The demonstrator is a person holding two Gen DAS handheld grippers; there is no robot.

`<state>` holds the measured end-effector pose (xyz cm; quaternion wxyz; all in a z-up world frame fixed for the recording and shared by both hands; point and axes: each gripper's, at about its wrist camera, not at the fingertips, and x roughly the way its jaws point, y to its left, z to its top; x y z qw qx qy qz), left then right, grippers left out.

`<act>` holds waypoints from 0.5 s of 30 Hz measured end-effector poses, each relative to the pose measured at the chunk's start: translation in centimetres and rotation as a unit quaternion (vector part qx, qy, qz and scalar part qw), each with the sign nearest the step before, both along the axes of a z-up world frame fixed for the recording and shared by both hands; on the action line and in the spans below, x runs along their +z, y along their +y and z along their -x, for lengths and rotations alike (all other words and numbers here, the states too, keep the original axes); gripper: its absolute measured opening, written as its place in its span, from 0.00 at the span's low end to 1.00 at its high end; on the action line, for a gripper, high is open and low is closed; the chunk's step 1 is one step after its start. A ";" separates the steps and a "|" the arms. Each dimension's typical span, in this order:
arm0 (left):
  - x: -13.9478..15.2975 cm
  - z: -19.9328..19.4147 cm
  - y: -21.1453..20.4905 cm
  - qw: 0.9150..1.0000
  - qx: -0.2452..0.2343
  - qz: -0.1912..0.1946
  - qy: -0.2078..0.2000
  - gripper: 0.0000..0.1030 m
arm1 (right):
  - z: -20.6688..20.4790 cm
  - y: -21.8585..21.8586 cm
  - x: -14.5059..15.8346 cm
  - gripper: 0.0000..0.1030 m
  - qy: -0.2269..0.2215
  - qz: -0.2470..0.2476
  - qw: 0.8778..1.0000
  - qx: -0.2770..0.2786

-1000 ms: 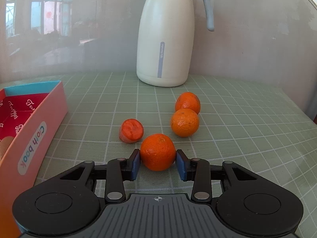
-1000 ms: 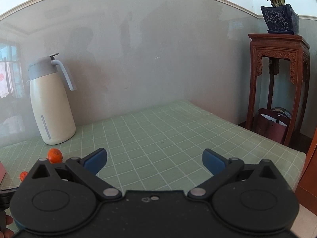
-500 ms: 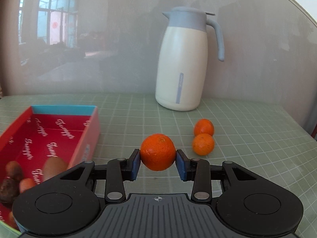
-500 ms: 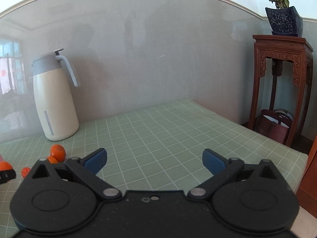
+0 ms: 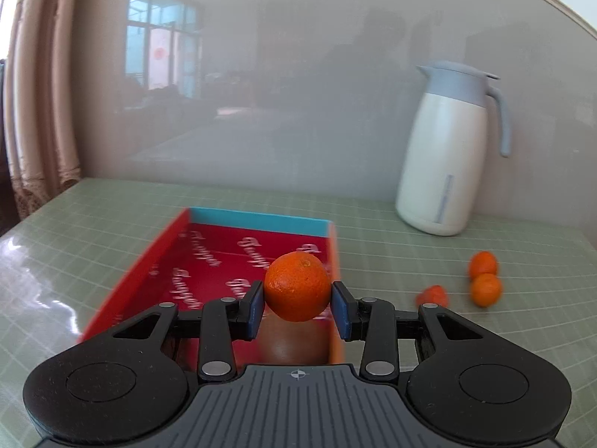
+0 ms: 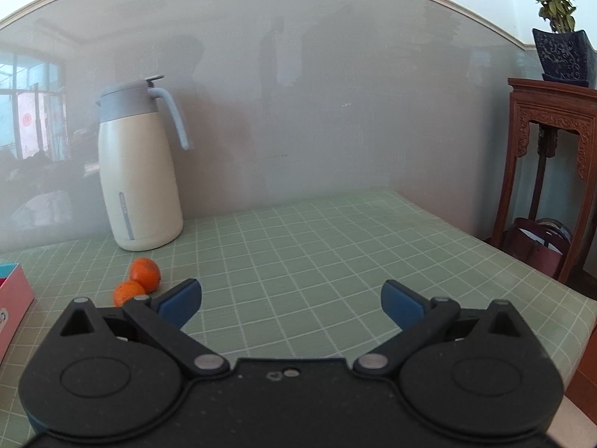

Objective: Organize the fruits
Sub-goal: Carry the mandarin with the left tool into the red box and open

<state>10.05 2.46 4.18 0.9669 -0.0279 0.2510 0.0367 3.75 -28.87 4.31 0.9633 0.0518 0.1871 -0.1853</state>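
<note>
Up front in the left wrist view, the left gripper (image 5: pixel 297 308) was clamped on an orange (image 5: pixel 297 286), its blue pads pressed against the fruit's two sides. The held orange hung above the near end of a red-lined box (image 5: pixel 209 261) with a blue far wall and an orange right wall, which lay on the green checked tablecloth (image 5: pixel 112 224). Right of the box, well apart from it, two more oranges (image 5: pixel 484 278) sat touching each other, one behind the other, and a smaller reddish piece of fruit (image 5: pixel 433 295) lay between them and the box. Beyond those fruits, also right of the box, a cream jug (image 5: pixel 446 156) with a grey-blue lid and handle stood upright by the wall.

Next, in the right wrist view, the right gripper (image 6: pixel 291 298) had its jaws spread wide with nothing between them, only tablecloth (image 6: pixel 335 254). A pink corner of the box (image 6: pixel 15 295) showed at the left edge. Right of that corner lay the two touching oranges (image 6: pixel 138 280), the nearer one partly hidden behind the gripper's left finger. The cream jug (image 6: pixel 138 171) stood behind them against the wall, farther from the box. Far right of the box, off the table, stood a carved wooden stand (image 6: pixel 552 156) bearing a potted plant (image 6: pixel 561 44).
</note>
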 end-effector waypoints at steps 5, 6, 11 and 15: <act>-0.8 0.1 3.2 0.999 0.037 -0.009 0.004 0.37 | -0.9 1.9 -0.1 1.00 0.005 0.011 1.000 0.019; -1.1 0.2 3.6 0.999 0.044 -0.009 0.007 0.37 | -0.9 2.3 -0.2 1.00 0.007 0.014 1.000 0.023; -1.8 -0.2 5.5 0.998 0.067 -0.004 0.018 0.38 | -1.4 4.1 -0.2 1.00 0.009 0.025 0.999 0.039; -2.2 -0.6 6.4 0.997 0.073 0.000 0.033 0.38 | -2.0 5.3 -0.3 1.00 0.013 0.026 0.998 0.051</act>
